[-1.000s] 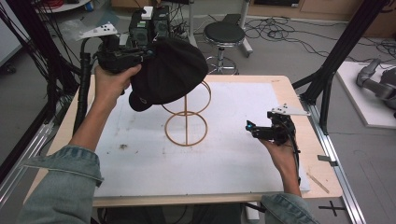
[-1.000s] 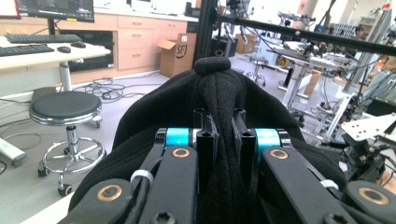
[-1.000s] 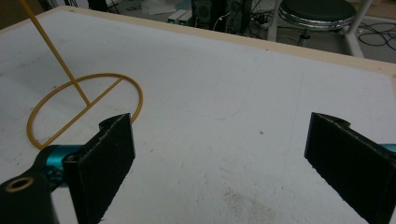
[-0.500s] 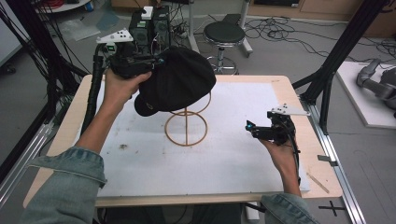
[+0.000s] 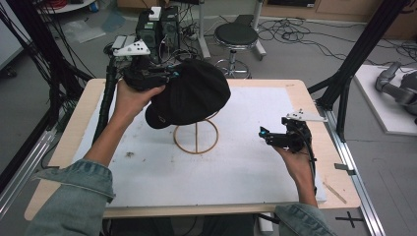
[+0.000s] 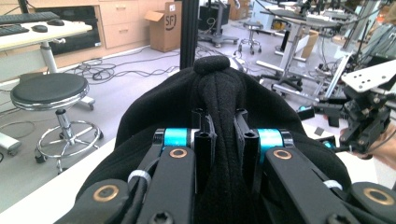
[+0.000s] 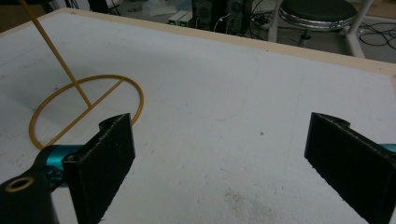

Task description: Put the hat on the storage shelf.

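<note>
At upper left of the high view, our left gripper [image 5: 164, 76] pinched a fold of the black cap [image 5: 194, 96] over the wire stand [image 5: 195, 140] at centre. At right, our right gripper [image 5: 268, 133] hovered above the table [image 5: 236, 172] with its jaws spread, holding nothing.

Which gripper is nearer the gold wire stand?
Left. The left gripper holds the black cap over the gold wire stand; the right gripper waits open beside it.

The left hand [image 5: 129, 101] is raised, forearm reaching up and forward in a denim sleeve, and its left gripper [image 5: 164, 76] has its fingers [image 6: 204, 140] pinched nearly together on black fabric. The right hand [image 5: 295, 162] stays low, and its right gripper [image 5: 265, 133] has its fingers [image 7: 107, 158] spread wide with nothing between them.
</note>
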`<state>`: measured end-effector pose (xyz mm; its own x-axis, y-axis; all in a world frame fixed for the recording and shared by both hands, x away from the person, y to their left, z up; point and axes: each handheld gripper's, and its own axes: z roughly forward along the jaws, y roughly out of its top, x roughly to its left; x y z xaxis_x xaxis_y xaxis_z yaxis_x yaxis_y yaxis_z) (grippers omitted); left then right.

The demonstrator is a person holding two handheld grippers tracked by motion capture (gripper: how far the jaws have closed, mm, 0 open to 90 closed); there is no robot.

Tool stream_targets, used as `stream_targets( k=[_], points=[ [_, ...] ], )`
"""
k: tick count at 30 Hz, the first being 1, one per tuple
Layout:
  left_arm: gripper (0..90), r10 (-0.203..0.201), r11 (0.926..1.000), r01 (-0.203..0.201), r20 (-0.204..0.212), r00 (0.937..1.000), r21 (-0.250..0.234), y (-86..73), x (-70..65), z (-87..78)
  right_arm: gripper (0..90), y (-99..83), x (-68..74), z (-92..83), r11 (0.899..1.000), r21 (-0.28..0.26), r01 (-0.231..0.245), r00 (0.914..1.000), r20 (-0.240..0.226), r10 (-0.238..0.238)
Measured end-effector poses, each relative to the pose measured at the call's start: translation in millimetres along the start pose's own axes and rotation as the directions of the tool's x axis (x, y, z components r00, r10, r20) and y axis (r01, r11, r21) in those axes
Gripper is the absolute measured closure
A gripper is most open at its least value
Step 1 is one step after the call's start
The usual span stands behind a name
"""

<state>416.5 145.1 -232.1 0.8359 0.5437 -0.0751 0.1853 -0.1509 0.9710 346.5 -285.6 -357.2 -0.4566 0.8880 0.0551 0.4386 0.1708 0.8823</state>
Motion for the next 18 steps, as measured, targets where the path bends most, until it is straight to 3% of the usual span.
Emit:
stream_targets(
  k=[8,14,18],
  points=[
    [75.8,0.006,0.9996,-0.006,0.005,1.0,0.029,-8.8,-1.5,5.9,8.2,-0.1,-0.2,-0.2,1.0,-0.001,0.006,1.0,0.0,-0.006],
    [66.4,0.005,0.9985,-0.005,-0.004,1.0,0.054,-13.1,1.5,7.6,8.2,-0.1,-0.3,0.1,1.0,0.001,0.006,1.0,0.0,-0.006],
    [63.4,0.007,0.999,-0.006,-0.008,0.9999,0.045,-14.0,1.7,7.3,8.2,-0.1,-0.3,0.3,1.0,0.002,0.008,1.0,0.002,-0.008]
  ],
)
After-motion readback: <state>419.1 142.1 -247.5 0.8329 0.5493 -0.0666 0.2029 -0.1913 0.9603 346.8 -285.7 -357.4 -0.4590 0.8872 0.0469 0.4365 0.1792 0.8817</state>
